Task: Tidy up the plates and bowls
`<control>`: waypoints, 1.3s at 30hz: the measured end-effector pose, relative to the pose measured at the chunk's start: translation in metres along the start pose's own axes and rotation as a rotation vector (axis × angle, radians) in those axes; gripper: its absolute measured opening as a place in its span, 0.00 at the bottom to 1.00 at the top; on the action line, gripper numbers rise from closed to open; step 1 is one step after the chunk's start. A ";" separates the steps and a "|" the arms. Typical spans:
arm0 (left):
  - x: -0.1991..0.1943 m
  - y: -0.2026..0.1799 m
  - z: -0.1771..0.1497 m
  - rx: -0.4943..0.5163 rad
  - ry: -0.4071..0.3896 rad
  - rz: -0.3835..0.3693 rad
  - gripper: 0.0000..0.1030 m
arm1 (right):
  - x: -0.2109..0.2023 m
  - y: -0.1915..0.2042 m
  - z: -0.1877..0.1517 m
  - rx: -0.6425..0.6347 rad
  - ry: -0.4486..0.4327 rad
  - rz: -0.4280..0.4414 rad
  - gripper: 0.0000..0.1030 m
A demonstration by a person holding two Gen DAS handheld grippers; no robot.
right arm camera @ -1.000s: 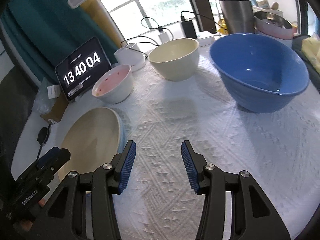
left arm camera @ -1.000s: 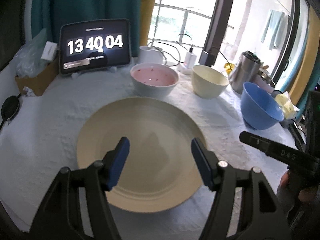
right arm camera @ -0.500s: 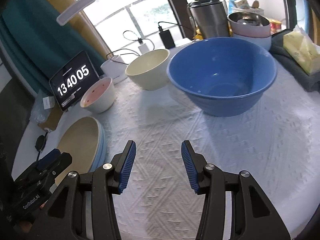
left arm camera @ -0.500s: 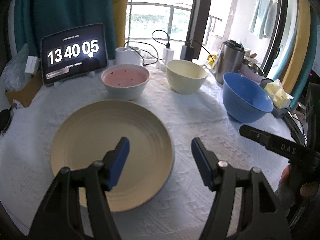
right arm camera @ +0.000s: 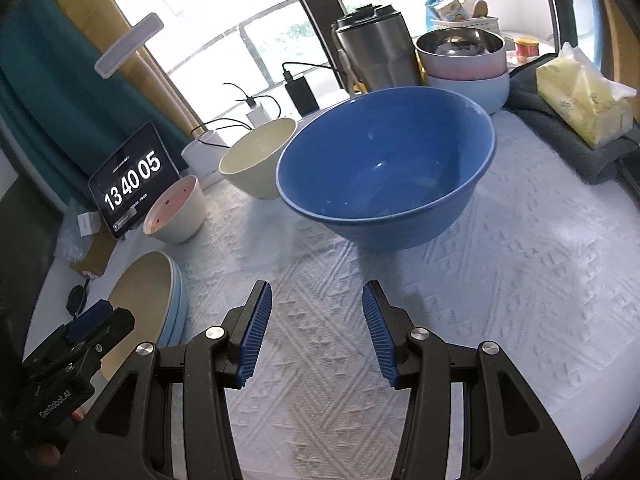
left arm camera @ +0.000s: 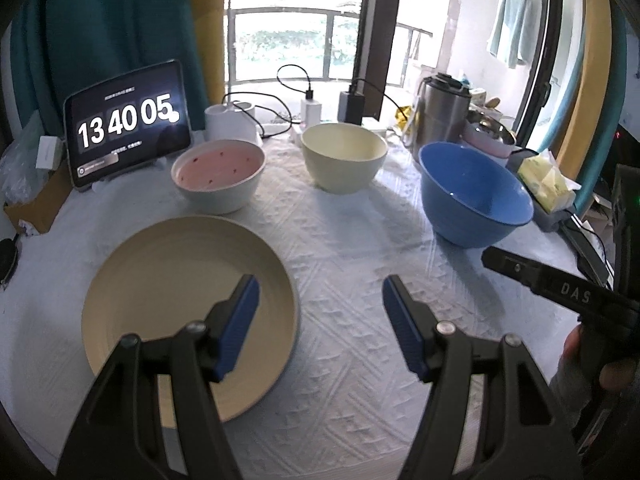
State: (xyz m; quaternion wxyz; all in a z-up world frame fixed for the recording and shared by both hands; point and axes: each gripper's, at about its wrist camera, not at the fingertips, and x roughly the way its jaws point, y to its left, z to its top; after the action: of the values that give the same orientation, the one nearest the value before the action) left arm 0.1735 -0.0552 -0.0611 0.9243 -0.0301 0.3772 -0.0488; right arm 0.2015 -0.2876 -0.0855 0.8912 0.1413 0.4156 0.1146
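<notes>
- The surface (left arm camera: pixel 340 248), covered in a white textured cloth, carries all the dishes.
- The cream plate (left arm camera: pixel 168 280) lies flat near the front left of the surface. From the right wrist view its cream top (right arm camera: pixel 136 300) sits on a pale blue plate (right arm camera: pixel 179 304), whose rim shows beneath it.
- The blue bowl (right arm camera: pixel 384 176) stands upright and empty to the right, well apart from the plate stack. In the left wrist view it is at (left arm camera: pixel 474 192).
- The cream bowl (left arm camera: pixel 344 160) stands upright toward the back, between the blue bowl and the pink-lined bowl (left arm camera: pixel 218 174), each apart from the others.
- The left hand-held gripper (left arm camera: pixel 316 312) hovers with its blue-padded jaws spread wide and nothing between them. Its left finger is over the plate's right part, its right finger over bare cloth.
- The right hand-held gripper (right arm camera: pixel 316 332) hovers over the cloth in front of the blue bowl, jaws apart and holding nothing.
- A tablet (left arm camera: pixel 128 124) showing 13 40 05 leans at the back left, behind the pink-lined bowl.
- A steel flask (right arm camera: pixel 376 52) stands behind the blue bowl, beside a stack of small bowls (right arm camera: pixel 464 64).
- A yellow tissue pack (right arm camera: pixel 580 96) rests at the far right.
</notes>
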 end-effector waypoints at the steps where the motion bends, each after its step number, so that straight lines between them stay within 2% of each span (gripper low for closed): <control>1: 0.000 -0.003 0.001 0.003 0.000 0.000 0.64 | -0.001 -0.002 0.001 0.002 -0.002 0.000 0.49; 39: 0.029 -0.083 0.035 0.074 -0.029 -0.056 0.64 | -0.025 -0.070 0.041 0.051 -0.052 -0.024 0.49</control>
State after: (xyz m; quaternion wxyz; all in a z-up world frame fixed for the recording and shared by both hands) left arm 0.2133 -0.1402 -0.0486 0.9286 -0.0070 0.3605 -0.0879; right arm 0.2235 -0.3673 -0.0673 0.8990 0.1619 0.3969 0.0893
